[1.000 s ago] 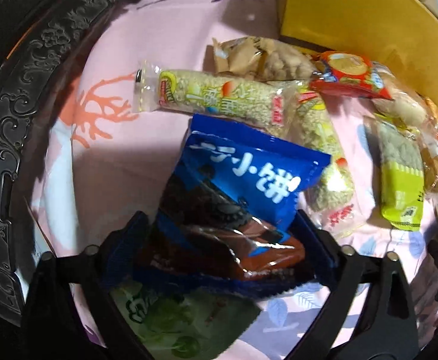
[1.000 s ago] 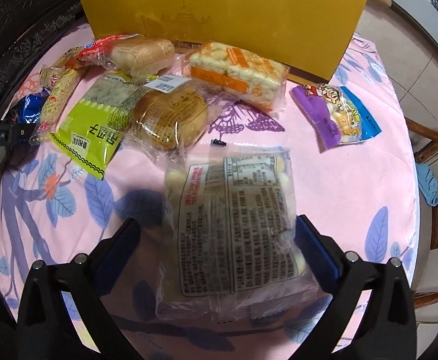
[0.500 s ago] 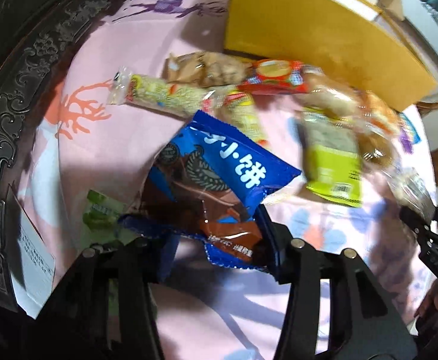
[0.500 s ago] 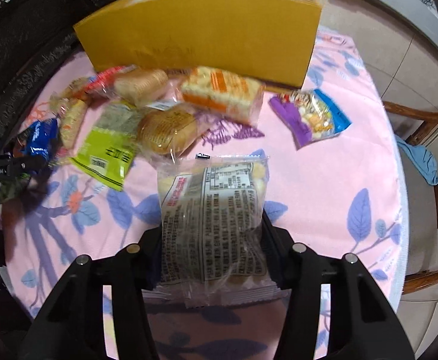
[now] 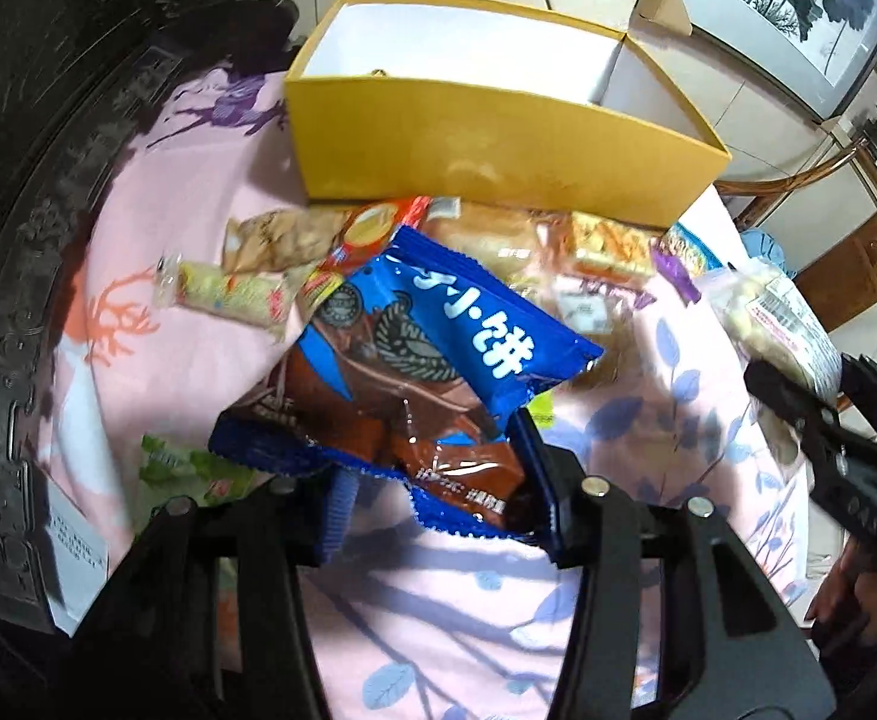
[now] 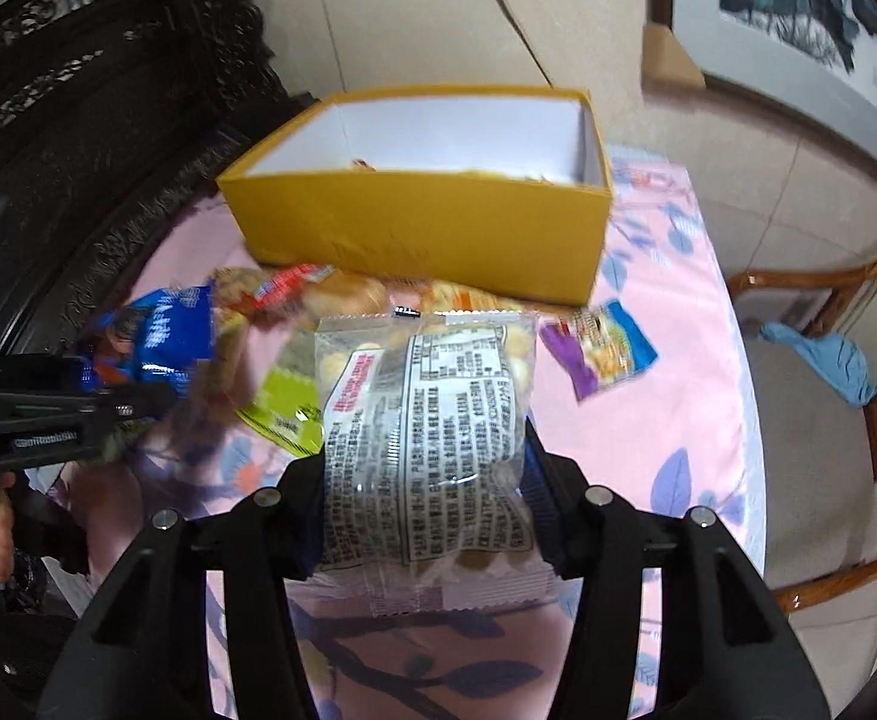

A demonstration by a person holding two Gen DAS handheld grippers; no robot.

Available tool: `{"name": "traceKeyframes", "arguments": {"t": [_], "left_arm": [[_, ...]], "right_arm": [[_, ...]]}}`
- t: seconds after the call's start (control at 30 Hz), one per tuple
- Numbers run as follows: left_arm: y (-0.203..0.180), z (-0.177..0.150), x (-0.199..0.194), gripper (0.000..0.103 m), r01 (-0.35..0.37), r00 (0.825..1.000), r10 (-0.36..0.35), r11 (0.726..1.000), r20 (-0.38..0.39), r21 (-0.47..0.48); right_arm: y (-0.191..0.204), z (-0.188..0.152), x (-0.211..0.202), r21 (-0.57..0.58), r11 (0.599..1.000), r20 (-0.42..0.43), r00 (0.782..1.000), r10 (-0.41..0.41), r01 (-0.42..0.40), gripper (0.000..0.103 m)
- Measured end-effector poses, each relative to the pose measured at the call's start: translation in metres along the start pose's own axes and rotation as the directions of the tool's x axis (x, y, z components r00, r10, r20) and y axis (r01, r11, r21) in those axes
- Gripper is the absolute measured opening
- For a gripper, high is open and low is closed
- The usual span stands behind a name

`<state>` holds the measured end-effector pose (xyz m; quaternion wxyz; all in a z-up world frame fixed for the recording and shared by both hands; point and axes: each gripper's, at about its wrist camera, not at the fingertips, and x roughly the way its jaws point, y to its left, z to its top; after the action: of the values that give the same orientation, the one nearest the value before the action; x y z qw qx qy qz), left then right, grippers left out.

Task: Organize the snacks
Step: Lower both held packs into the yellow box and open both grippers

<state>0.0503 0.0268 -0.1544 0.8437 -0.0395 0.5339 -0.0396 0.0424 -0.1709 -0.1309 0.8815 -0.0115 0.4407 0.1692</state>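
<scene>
Both grippers have risen from the worktop [image 6: 666, 396] since the earlier frames, and their fingers have just been closing. Now the left gripper [image 5: 438, 480] pinches a blue cookie packet [image 5: 438, 360] at frame centre, and the right gripper [image 6: 423, 516] pinches a clear snack bag [image 6: 426, 438]. Little seems done: the yellow box [image 6: 426, 234] at upper centre looks nearly empty, while many snacks, like the purple packet [image 6: 600, 348], lie before it.
</scene>
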Motion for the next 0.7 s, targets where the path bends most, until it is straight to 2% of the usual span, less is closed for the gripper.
{"name": "traceKeyframes", "arguments": {"t": [0.23, 0.43, 0.7], "left_arm": [[-0.019, 0.048, 0.002, 0.049, 0.029, 0.998, -0.029, 1.0, 0.058, 0.005], [-0.028, 0.088, -0.004, 0.049, 0.034, 0.993, -0.036, 0.999, 0.108, 0.018], [-0.024, 0.167, 0.004, 0.049, 0.005, 0.99, -0.003, 1.0, 0.138, -0.011]], "right_arm": [[0.0, 0.035, -0.014, 0.014, 1.0, 0.081, 0.997, -0.005, 0.003, 0.054], [-0.004, 0.066, -0.011, 0.032, 0.999, 0.109, 0.994, -0.014, 0.011, 0.054], [-0.019, 0.139, 0.014, 0.089, 0.996, 0.152, 0.988, -0.023, 0.009, 0.055]]}}
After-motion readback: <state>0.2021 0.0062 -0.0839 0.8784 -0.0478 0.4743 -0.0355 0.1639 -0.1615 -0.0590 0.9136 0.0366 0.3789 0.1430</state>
